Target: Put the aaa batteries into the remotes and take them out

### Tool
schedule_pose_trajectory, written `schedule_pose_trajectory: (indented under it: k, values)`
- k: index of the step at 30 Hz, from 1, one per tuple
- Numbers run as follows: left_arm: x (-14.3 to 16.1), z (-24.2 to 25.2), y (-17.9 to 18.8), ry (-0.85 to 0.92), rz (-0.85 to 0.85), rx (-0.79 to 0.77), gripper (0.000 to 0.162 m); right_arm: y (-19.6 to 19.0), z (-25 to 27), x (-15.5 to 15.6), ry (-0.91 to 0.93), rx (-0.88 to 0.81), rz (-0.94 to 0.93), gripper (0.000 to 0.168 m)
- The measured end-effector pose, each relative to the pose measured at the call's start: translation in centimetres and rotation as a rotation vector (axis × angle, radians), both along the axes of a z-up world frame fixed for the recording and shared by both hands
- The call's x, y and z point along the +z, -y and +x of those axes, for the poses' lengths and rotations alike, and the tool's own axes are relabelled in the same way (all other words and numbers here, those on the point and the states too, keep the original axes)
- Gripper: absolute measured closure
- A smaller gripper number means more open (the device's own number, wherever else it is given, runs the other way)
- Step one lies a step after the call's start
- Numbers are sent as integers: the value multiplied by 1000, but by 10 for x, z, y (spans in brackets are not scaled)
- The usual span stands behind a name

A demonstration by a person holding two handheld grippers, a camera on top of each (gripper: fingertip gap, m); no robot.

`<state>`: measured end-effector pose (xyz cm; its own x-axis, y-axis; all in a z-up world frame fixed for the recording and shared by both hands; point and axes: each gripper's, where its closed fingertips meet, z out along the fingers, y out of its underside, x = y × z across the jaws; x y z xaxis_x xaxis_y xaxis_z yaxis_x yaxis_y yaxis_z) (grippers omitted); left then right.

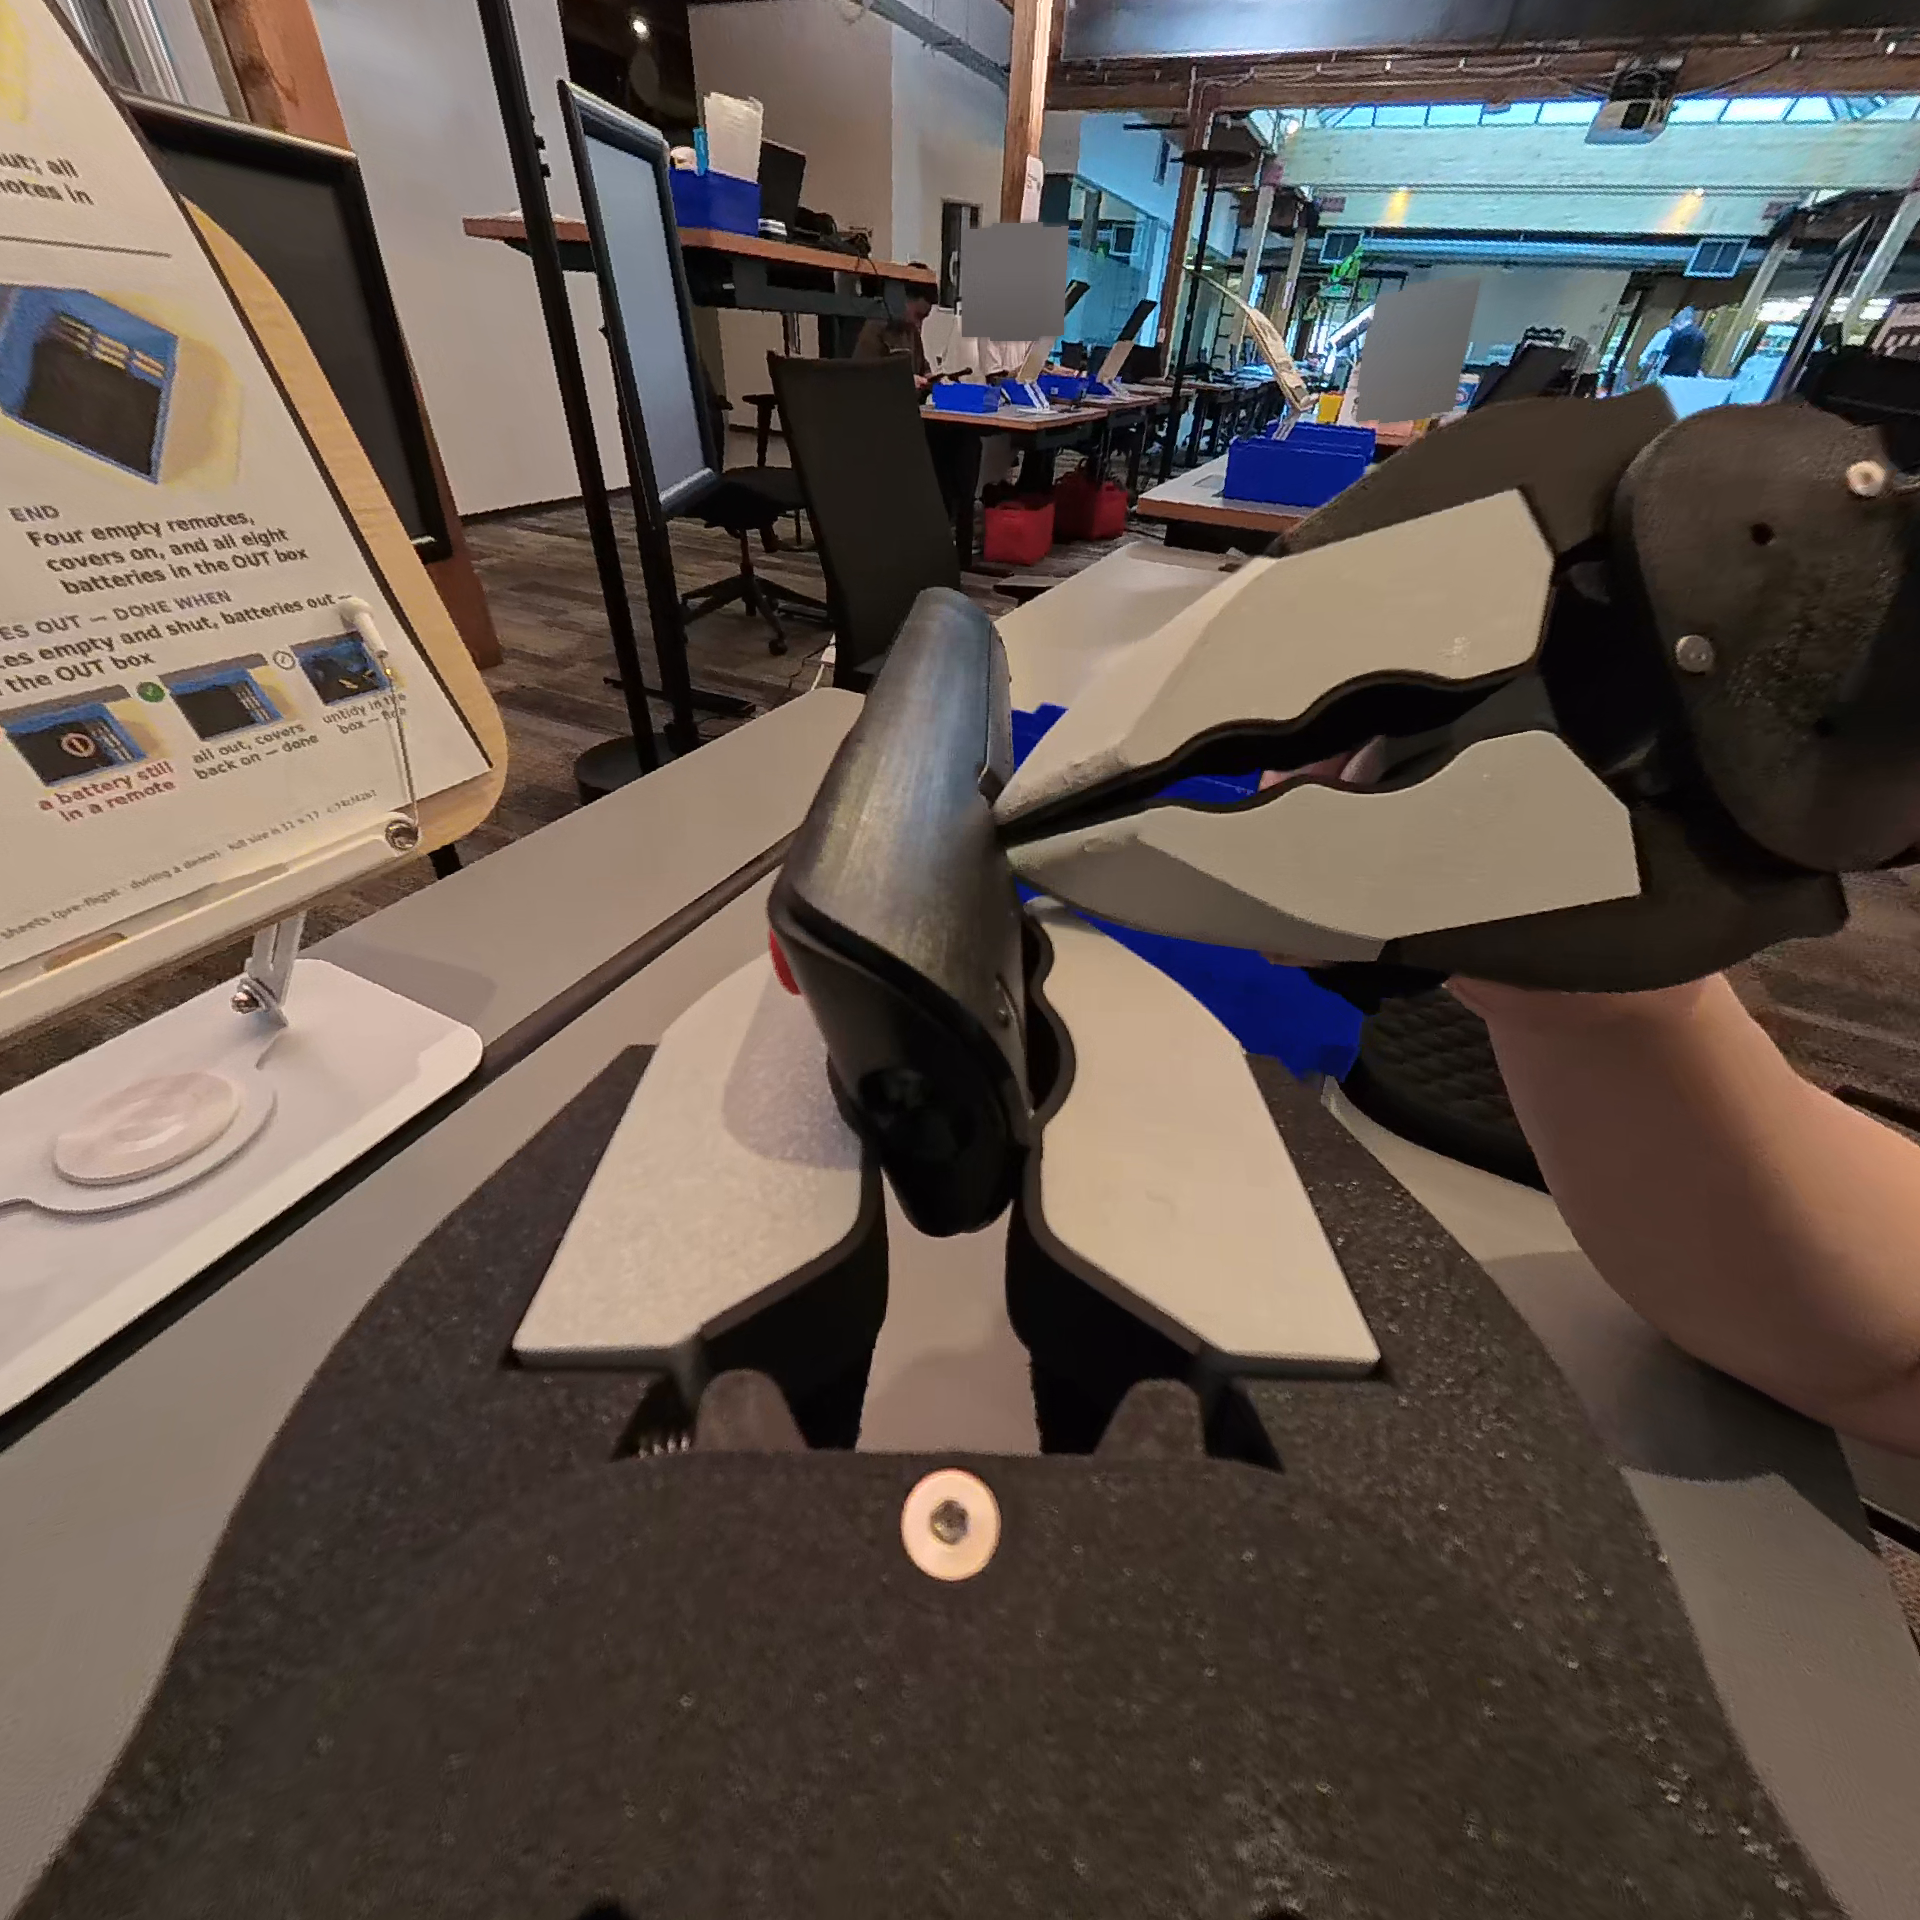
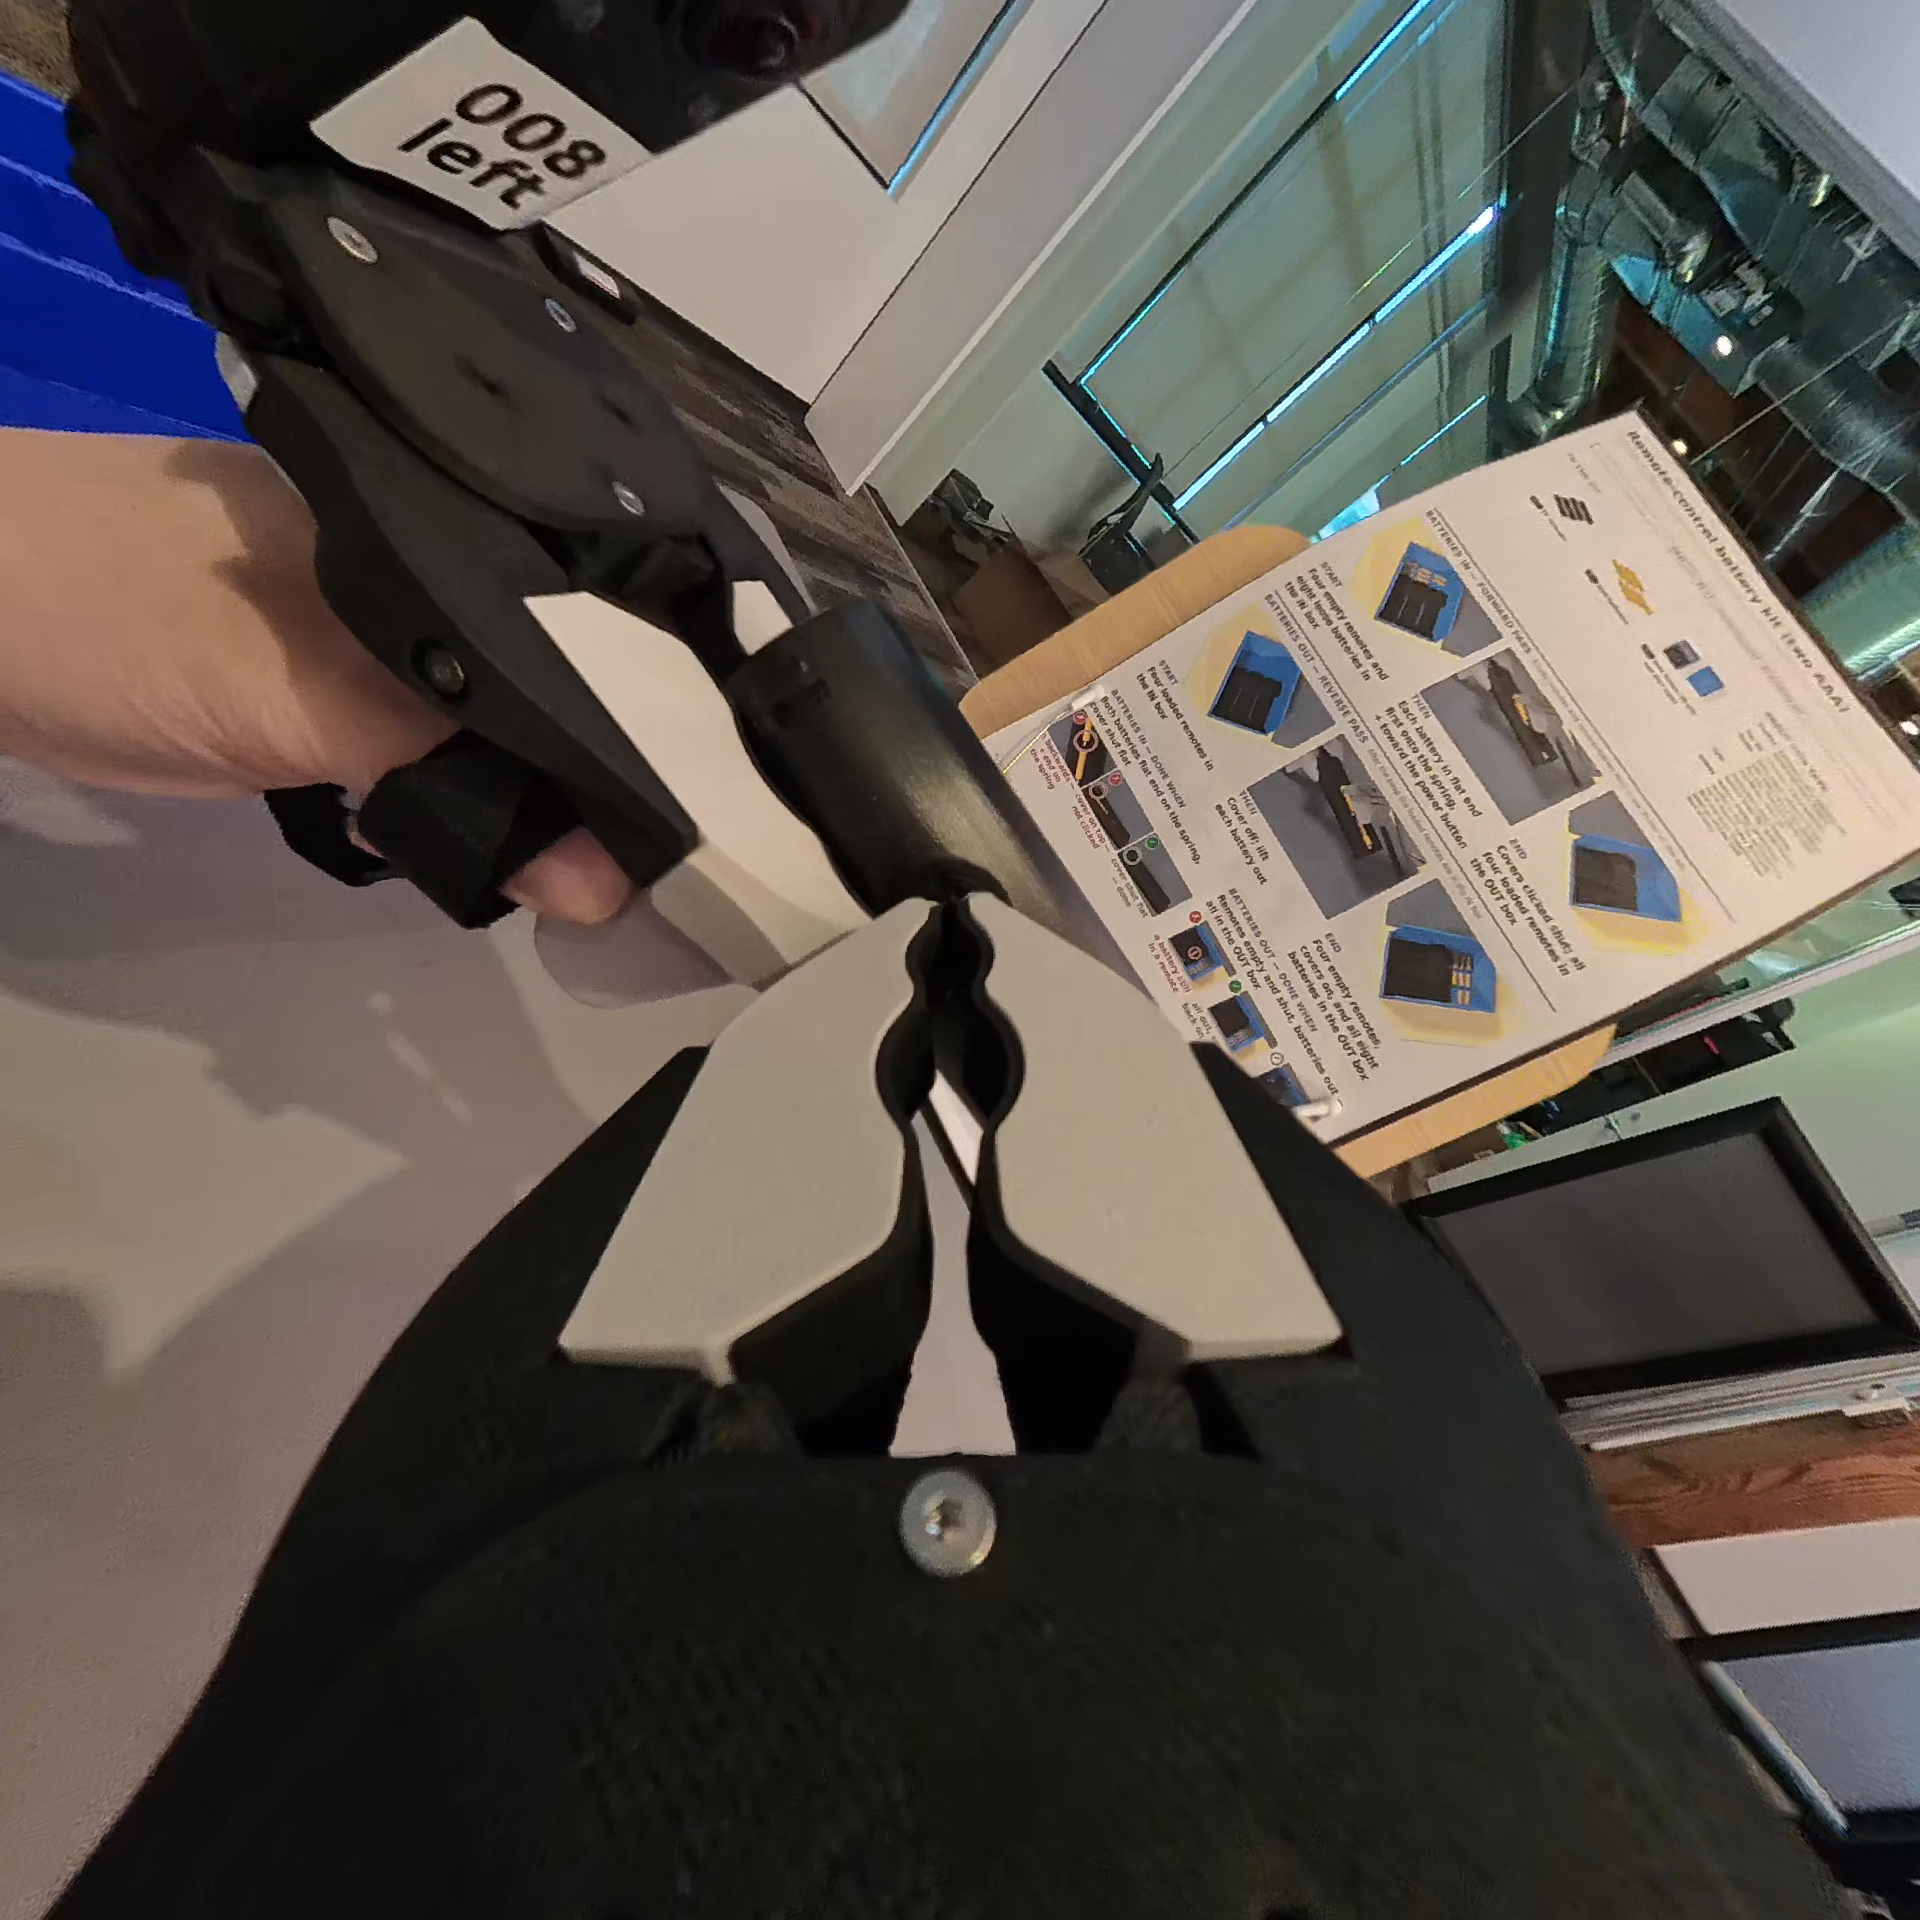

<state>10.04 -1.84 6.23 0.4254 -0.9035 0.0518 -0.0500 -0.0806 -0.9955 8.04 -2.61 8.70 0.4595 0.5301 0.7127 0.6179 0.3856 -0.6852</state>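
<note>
A printed instruction sheet (image 1: 156, 540) is standing at far left on a pale wood board, propped on a white metal stand (image 1: 208, 1101) that is resting on the smooth grey table (image 1: 582, 956). At centre, the left gripper (image 1: 951, 1049) is clamping a black remote (image 1: 914, 894) between its two flat, matte grey fingers (image 1: 727, 1174), whose inner edges are wavy and whose body is rough black plastic with a single silver screw. The remote is standing nearly upright, well above the table, its brushed, slightly glossy back curving away from the camera and a red button showing at its left edge. From the right, the right gripper (image 1: 1003, 816) is reaching in with its fingertips pinched together and touching the remote's right edge; whether they are gripping a thin cover edge or only pressing against it cannot be told. A person's bare hand (image 1: 1683, 1164) is holding that tool from below. Blue plastic bins (image 1: 1195, 956) are sitting behind the grippers, partly hidden by them.

In the tilted right wrist view, a hand (image 2: 208, 644) is gripping the left gripper's black handle at left, the remote (image 2: 883, 769) is slanting through the middle, and the right gripper (image 2: 951, 914) is meeting its lower end with only a narrow slit between the grey fingers. The sheet (image 2: 1455, 790) is filling the right side, with a dark monitor (image 2: 1662, 1268) next to it.
</note>
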Motion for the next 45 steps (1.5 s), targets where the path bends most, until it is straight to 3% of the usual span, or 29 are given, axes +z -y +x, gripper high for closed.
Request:
schedule_pose_trajectory:
  k: [11,16,21,31,45]
  values:
    - [7,-4,1,5,26,21,140,1,3,3,-21,9,-8,165]
    - [-13,-3,-9,-2,-92,-7,140,-12,4,-16,15,11,-58,166]
    - [-57,1,-30,-116,-153,61,140,-33,11,-58,64,-3,-226,166]
    - [-51,-4,-30,-82,-185,52,140,-33,6,-54,6,23,-186,165]
    - [-100,-8,-47,-224,-275,129,141,-54,7,-103,-38,82,-358,164]
